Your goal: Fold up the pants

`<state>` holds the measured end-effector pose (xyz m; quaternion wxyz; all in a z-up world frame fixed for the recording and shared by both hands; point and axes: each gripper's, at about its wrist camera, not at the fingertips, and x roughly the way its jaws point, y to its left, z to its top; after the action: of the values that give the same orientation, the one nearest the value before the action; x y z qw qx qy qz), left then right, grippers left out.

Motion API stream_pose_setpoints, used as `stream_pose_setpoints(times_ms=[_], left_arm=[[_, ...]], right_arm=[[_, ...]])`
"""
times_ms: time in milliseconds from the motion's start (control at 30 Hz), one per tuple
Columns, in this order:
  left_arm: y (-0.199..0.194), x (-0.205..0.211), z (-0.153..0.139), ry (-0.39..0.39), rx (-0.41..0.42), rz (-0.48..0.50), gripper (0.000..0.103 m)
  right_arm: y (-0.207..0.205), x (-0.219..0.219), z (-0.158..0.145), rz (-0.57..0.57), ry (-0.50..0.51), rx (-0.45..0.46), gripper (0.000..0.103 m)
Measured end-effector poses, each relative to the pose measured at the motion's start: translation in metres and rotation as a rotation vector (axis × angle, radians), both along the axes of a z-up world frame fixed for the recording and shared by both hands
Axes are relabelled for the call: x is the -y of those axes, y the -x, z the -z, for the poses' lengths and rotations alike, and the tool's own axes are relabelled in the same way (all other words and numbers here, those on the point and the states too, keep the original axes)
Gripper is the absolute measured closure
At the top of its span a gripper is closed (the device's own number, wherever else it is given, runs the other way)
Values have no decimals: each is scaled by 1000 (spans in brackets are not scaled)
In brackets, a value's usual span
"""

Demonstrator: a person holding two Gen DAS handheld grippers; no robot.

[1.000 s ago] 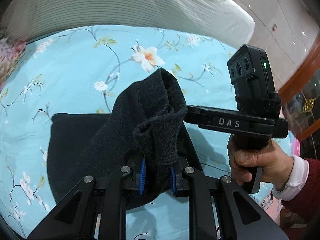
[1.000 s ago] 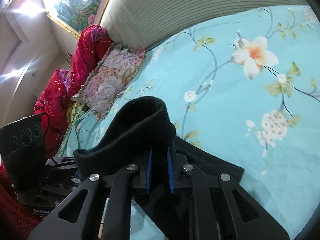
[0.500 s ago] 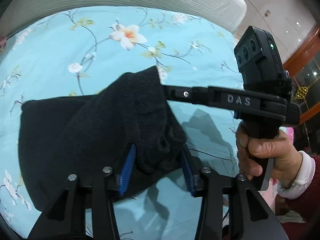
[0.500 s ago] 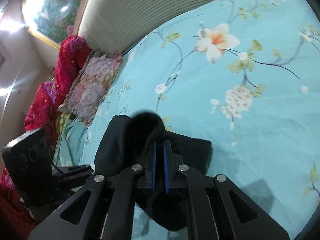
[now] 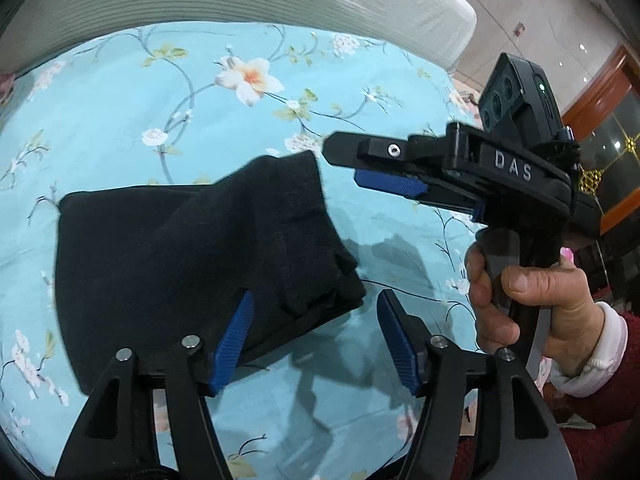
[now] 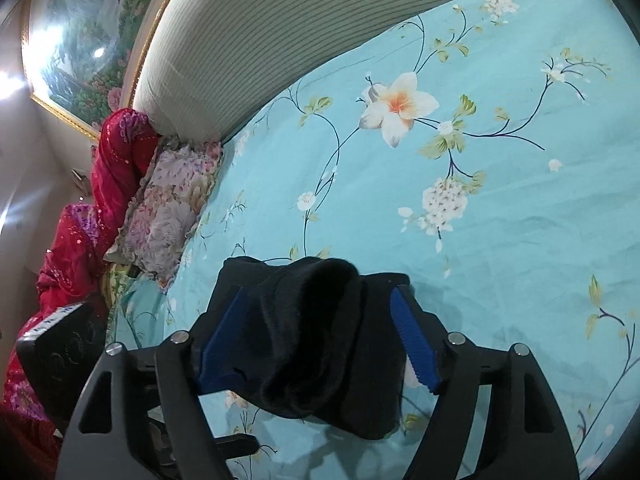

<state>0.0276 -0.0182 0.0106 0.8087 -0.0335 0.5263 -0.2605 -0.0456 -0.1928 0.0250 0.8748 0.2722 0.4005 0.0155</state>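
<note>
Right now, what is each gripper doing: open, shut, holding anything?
Left gripper: opening, pads clear of the black pants, holding nothing.
Right gripper: opening, pants bunched between its fingers but no longer pinched.

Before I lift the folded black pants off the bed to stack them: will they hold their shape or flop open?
Probably flop: the black pants look soft and fuzzy, and the top layer bunches and humps unevenly. They seem thick, so likely not slippery. As both grippers' jaws open, the fabric stays slumped, so support it from underneath.
</note>
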Motion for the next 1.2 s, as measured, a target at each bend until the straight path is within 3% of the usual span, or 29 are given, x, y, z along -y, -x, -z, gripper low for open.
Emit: stream_pose_setpoints(times_ms=[300, 633, 1067, 1200], left_arm=[[-12, -63, -6, 9, -5, -174, 28], [-23, -131, 1, 32, -46, -338, 25], [-43, -155, 31, 66, -143, -379, 24], [-48, -154, 41, 70, -173, -372, 24]], right_arm=[[-12, -38, -2, 23, 138, -85, 20], [-21, -64, 4, 91, 206, -157, 17], [-20, -61, 28, 172, 267, -260, 15], [-18, -51, 40, 182, 199, -281, 15]])
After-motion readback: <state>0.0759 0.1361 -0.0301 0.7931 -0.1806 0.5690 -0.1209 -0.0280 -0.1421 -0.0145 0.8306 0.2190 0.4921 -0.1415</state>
